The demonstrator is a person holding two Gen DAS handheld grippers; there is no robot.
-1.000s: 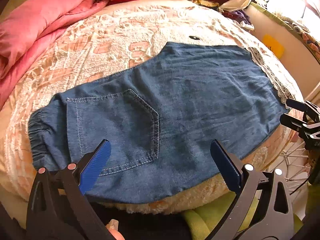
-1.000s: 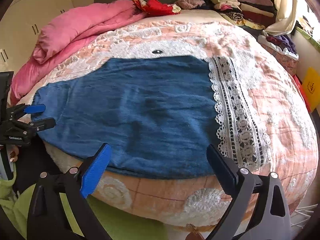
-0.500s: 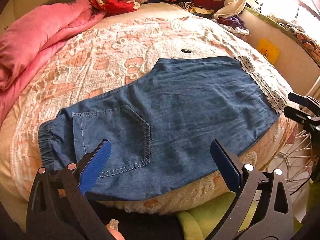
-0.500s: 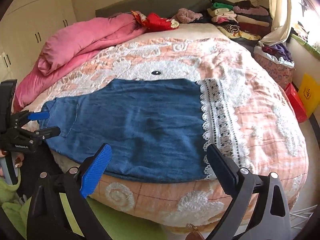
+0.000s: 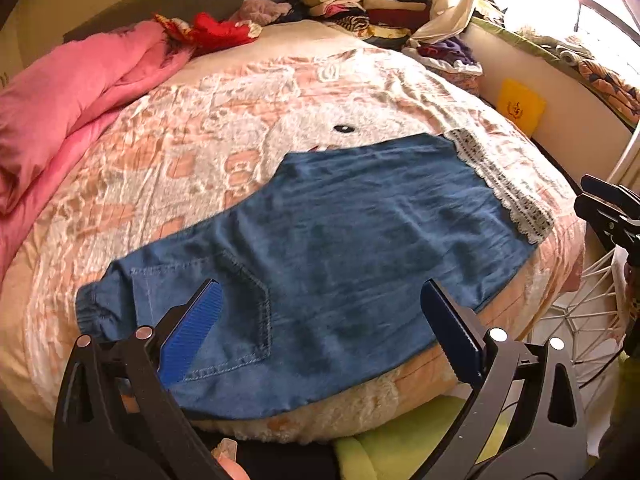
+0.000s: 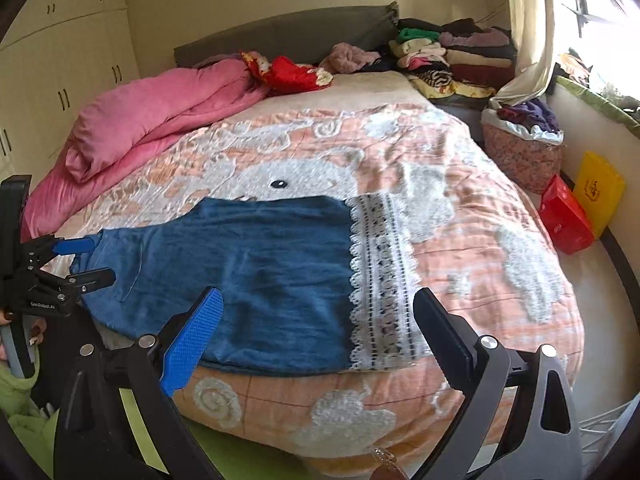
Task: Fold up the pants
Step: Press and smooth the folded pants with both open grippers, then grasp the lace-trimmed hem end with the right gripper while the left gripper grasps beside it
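On the bed [image 6: 460, 216], ahead of both claws: blue pants [image 5: 340, 248] flat | left gripper [image 5: 320, 336] released, empty | right gripper [image 6: 318, 332] released, empty

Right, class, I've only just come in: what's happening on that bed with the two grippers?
A person is folding pants using two handheld grippers. The blue denim pants lie flat near the front edge of the bed, already doubled leg over leg, with the lace hem to the right. The left gripper and the right gripper are both open and empty, held just off the bed's front edge. Neither touches the fabric.
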